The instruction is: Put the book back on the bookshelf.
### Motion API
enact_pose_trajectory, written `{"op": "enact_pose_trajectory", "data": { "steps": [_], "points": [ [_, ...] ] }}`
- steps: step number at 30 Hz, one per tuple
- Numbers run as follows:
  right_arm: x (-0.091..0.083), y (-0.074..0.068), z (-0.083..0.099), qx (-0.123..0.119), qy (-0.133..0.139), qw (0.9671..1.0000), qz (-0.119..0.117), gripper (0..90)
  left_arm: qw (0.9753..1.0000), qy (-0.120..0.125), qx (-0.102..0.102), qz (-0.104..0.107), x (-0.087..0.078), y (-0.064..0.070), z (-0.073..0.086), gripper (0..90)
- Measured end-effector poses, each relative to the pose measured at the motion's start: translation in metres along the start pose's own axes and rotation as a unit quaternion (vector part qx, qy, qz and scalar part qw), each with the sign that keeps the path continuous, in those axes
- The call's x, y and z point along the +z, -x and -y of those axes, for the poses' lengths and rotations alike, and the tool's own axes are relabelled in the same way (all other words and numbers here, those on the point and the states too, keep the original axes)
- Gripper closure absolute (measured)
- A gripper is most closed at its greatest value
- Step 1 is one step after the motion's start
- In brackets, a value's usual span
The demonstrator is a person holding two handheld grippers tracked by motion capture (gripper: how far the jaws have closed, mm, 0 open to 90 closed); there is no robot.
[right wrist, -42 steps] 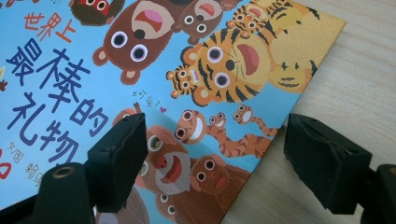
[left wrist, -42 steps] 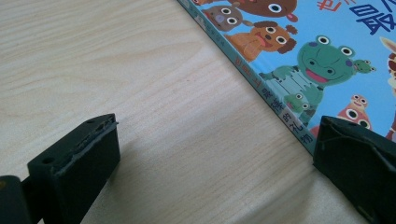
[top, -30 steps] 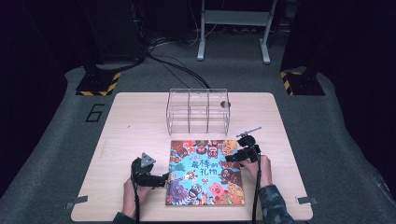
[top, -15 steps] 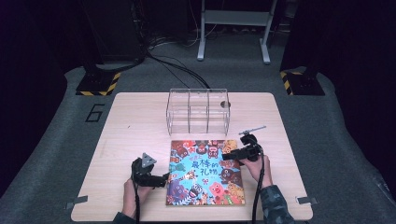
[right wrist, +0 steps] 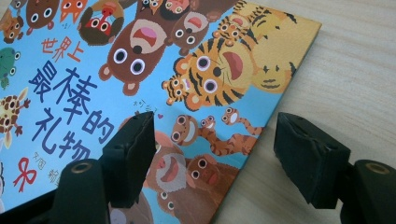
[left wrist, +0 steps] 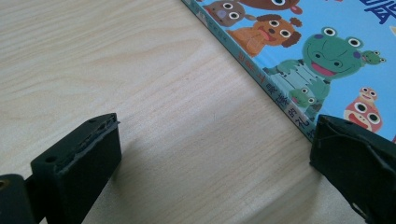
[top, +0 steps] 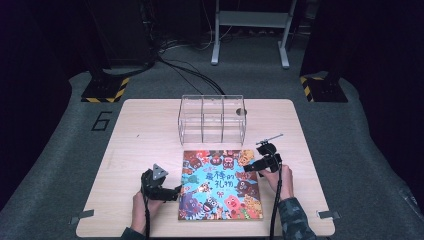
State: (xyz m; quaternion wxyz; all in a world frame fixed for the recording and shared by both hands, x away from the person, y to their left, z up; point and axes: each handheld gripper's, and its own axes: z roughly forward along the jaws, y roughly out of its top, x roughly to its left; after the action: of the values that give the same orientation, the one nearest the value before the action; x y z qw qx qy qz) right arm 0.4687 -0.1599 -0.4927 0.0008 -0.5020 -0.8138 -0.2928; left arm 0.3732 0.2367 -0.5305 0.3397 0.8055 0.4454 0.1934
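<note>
One picture book [top: 220,185] lying flat on the table [top: 140,145], cover up, just in front of the one clear acrylic organizer [top: 211,119] with three compartments. Two grippers on it: left gripper [top: 172,192] sits at the book's left edge, jaws wide, one on bare wood and one at the spine. Right gripper [top: 248,169] is at the book's right edge, jaws spread across that edge, not clamping anything
</note>
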Motion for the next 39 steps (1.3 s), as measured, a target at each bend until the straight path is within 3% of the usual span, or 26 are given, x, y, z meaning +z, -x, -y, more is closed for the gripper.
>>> {"op": "enact_pose_trajectory", "data": {
  "steps": [8,9,11,16,19,26,33,34,39],
  "points": [
    [0.006,-0.003,0.0,-0.004,0.0,0.9999,0.013,28.2,1.0,0.0,-0.004,0.0,0.0,0.0,0.0,1.8],
    [0.007,-0.002,0.001,-0.012,0.006,0.9998,0.013,28.3,1.0,0.001,-0.005,0.001,0.0,0.001,0.0,1.8],
    [0.007,-0.001,0.001,-0.008,0.009,0.9999,0.011,29.8,1.0,-0.002,0.003,0.0,0.0,0.0,0.0,1.8],
    [0.006,0.001,0.001,-0.009,0.009,0.9999,0.01,30.8,1.0,0.0,-0.003,0.0,0.0,0.0,0.0,1.8],
    [0.005,0.001,0.001,0.008,0.006,0.9999,0.002,31.1,1.0,0.0,0.001,0.0,0.0,0.0,0.0,1.8],
    [0.005,0.002,0.001,0.021,0.009,0.9997,-0.005,30.8,1.0,0.002,0.0,-0.001,0.0,0.0,0.0,1.8],
    [0.004,0.009,0.004,0.045,0.022,0.9981,-0.035,31.0,0.9999,0.007,-0.008,-0.003,0.001,0.001,0.001,1.7],
    [0.004,0.009,0.004,0.039,0.026,0.9983,-0.034,31.0,1.0,0.005,0.001,-0.003,0.001,0.0,0.0,1.8],
    [0.003,0.007,0.006,0.034,0.028,0.9983,-0.038,32.0,1.0,0.005,0.0,-0.003,0.001,0.0,0.0,1.8]
  ]
}}
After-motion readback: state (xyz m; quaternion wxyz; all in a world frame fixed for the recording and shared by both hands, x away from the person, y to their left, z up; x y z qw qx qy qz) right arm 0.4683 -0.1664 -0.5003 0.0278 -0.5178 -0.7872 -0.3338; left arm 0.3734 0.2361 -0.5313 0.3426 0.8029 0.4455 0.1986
